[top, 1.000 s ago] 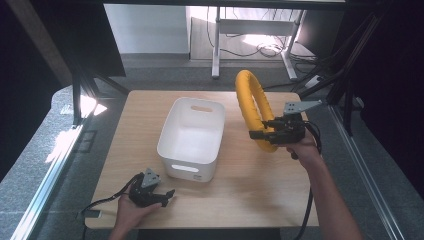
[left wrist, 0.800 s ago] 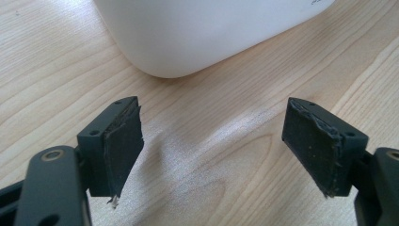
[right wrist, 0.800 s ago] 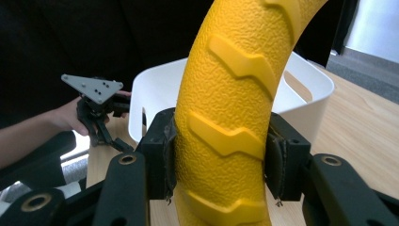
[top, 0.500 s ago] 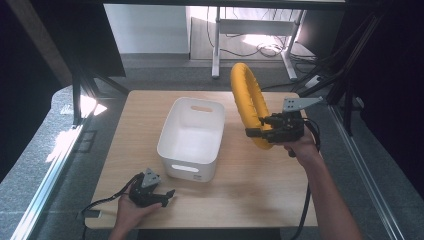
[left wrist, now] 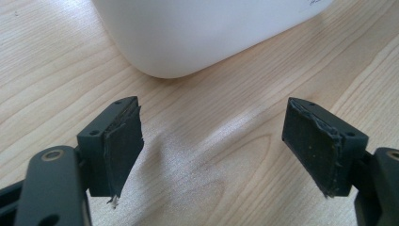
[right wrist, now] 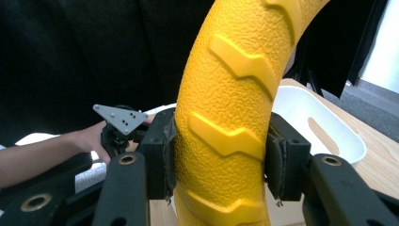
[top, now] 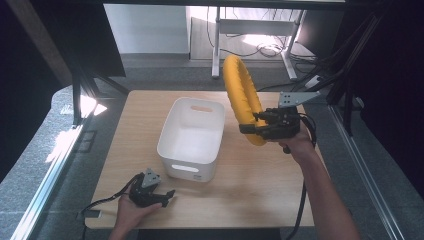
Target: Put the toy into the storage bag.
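Right hand-held gripper (top: 250,125) is up off the tabletop (top: 260,185), jaws clamped on a yellow ring (top: 240,95) at its lower arc. In the high view the ring stands upright on edge in the air, just right of the white bin (top: 192,135), its top reaching toward the far edge of the tabletop. The right gripper view gets in tight: raised chevron ridges run up the textured yellow surface, and both black pads (right wrist: 164,155) press against the ring's sides, one on each flank. Behind the ring in that view sits the bin, open side up, a slot handle cut in its wall.

Down at the near left corner, the left hand-held gripper (top: 162,196) lies low on the tabletop in the person's hand (top: 131,212), pointing toward the bin. Its own view shows the jaws spread wide, nothing between them but bare wood grain, with the bin's rounded corner just ahead. Pads look frayed at the edges.

The bin sits mid-tabletop, and from the high view it seems to have nothing inside, though its near wall hides part of the floor. The right forearm (top: 325,200) comes in from the bottom right, cable (top: 300,210) trailing under it.
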### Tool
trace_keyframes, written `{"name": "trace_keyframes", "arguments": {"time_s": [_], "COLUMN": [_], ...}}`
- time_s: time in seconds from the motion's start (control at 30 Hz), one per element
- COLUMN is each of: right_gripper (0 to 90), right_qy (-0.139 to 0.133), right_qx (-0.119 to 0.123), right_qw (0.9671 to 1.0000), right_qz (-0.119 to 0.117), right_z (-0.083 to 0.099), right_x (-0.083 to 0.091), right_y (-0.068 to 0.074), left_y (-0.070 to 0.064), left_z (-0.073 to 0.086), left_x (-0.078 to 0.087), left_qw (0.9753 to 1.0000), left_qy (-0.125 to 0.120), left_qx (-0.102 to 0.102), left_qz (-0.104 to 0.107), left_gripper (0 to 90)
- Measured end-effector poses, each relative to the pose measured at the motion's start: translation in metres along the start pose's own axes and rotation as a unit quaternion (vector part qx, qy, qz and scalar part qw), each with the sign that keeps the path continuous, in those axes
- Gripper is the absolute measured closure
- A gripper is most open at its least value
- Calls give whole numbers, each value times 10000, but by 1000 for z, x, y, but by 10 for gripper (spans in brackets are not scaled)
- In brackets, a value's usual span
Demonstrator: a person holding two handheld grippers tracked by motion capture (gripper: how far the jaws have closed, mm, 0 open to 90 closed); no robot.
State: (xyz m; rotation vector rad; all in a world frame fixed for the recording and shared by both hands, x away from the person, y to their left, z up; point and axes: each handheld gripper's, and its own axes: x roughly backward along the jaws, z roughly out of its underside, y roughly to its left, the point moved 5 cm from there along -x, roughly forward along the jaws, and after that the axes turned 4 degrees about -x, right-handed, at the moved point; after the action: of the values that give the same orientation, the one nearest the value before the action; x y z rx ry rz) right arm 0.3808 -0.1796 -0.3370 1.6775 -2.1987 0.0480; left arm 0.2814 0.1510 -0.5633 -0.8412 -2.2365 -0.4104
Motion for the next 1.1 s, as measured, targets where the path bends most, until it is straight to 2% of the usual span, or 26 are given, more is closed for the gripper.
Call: {"name": "trace_keyframes", "arguments": {"time_s": [0.67, 1.1], "right_gripper": [514, 514], "right_qy": [-171, -174], "right_qx": [198, 249], "right_qw": [9996, 9993], "right_qz": [-127, -202], "right_z": [-25, -34], "right_x": [-10, -20], "right_y": [13, 17], "left_y": [1, 1], "left_z": [1, 1], "left_x": [0, 0], "left_qw": [10000, 10000], "left_qy": [28, 26], "left_qx": [-18, -17], "left_qz": [2, -6], "left_gripper": [208, 208]}}
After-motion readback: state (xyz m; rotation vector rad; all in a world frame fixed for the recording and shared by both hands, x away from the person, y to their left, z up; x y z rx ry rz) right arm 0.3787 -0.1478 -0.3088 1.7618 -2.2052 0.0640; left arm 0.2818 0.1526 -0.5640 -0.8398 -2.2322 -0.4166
